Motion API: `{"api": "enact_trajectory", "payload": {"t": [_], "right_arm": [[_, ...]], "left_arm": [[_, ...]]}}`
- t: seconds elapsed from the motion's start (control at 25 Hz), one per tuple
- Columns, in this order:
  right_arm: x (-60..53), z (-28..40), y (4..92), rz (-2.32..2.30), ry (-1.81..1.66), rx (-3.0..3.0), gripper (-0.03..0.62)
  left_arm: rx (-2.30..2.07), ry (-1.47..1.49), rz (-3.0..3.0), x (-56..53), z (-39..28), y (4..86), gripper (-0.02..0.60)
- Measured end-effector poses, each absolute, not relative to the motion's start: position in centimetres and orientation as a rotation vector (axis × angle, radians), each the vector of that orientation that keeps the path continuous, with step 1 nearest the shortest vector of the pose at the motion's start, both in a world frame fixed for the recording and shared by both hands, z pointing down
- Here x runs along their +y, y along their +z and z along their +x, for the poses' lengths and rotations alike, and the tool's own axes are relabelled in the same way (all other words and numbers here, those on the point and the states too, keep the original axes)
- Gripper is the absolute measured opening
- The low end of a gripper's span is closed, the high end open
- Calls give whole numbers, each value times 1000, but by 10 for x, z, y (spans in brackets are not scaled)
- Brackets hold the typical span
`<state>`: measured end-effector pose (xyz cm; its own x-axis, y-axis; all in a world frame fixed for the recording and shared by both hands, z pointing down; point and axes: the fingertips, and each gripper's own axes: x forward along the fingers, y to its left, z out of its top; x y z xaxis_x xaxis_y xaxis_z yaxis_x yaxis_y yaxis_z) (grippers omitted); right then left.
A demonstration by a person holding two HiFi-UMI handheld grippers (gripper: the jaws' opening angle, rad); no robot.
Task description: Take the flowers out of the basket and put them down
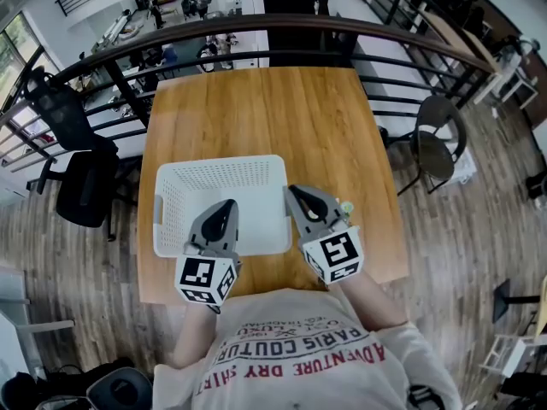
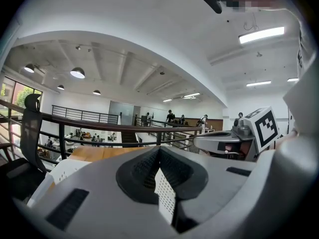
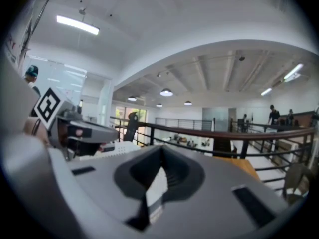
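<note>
A white perforated basket [image 1: 219, 162] sits on the near half of the wooden table [image 1: 256, 109], and its floor looks bare. My left gripper [image 1: 228, 204] hovers over the basket's near right part, jaws shut with nothing in them [image 2: 159, 149]. My right gripper [image 1: 293, 190] hangs just outside the basket's right wall, also shut and empty [image 3: 162, 148]. A small pale green bit [image 1: 345, 205], perhaps the flowers, peeks out on the table right of the right gripper; most of it is hidden. Both grippers point nearly level toward the railing.
A black metal railing [image 1: 256, 26] runs along the table's far edge and round its right side. Two black office chairs [image 1: 77, 178] stand to the left and a round dark chair [image 1: 438, 139] to the right. Wood floor surrounds the table.
</note>
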<state>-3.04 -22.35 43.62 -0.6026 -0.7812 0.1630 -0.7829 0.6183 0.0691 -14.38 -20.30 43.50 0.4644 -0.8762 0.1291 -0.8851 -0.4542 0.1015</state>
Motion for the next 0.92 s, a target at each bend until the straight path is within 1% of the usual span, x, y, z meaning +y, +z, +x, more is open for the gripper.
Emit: {"api": "enact_trajectory", "payload": {"t": [0.4,0.92], "right_arm": [[-220,-34,434,1274,22,-2678,29],[-227,-8,423,1351,23,-2667,29]], "left_arm": [[-1561,71,2540,-198,-147,434,26],[-1560,66,2555,-191,-140,429,26]]}}
